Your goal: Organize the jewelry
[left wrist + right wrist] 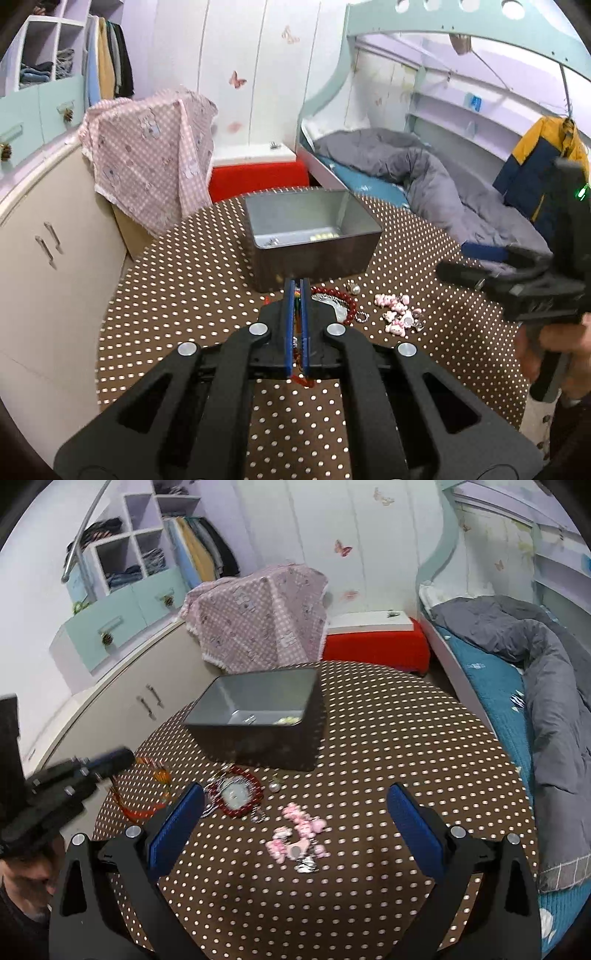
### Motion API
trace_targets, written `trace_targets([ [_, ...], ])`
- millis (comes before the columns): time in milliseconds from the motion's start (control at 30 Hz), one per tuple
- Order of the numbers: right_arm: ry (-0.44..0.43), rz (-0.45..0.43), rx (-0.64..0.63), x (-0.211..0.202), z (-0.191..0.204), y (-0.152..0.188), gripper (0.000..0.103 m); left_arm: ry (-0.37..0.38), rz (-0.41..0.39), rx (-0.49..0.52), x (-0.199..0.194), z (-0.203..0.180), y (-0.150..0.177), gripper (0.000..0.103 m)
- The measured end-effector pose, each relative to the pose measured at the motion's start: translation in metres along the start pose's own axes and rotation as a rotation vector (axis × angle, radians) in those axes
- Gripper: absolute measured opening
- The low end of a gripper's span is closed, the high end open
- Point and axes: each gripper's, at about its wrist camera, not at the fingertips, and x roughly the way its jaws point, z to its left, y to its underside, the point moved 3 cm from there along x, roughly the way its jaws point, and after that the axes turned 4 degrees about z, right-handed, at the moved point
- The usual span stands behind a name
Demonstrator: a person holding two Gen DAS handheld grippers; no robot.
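Note:
A grey open box point(314, 225) stands on the brown polka-dot table point(184, 295); small jewelry pieces lie inside it. My left gripper point(294, 286) is shut on an orange-red string necklace point(147, 797), held above the table in front of the box; the necklace hangs blurred below it in the right wrist view. On the table lie a dark red bead bracelet point(340, 299) point(236, 794), a pearl earring point(274, 785) and a pink charm cluster point(397, 314) point(299, 830). My right gripper point(295, 812) is open above the pink charms.
The box also shows in the right wrist view point(258, 701). A pink checked cloth point(147, 155) covers something behind the table. Cream cabinets point(48, 240) stand at left, a bed with a grey duvet point(424, 173) at right, and a red stool point(258, 177) behind.

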Motion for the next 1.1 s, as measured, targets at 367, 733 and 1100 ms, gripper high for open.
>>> trace_targets([
  [367, -0.157, 0.119, -0.260, 0.060, 0.088, 0.013, 0.071, -0.116, -0.011, -0.075, -0.016, 0.031, 0.016, 0.003],
  [733, -0.131, 0.175, -0.381, 0.100, 0.113, 0.020, 0.013, -0.134, -0.019, -0.107, -0.023, 0.047, 0.020, 0.003],
  [1100, -0.300, -0.049, -0.242, -0.008, 0.077, -0.058, 0.013, -0.094, -0.118, -0.055, -0.043, 0.031, -0.024, 0.003],
])
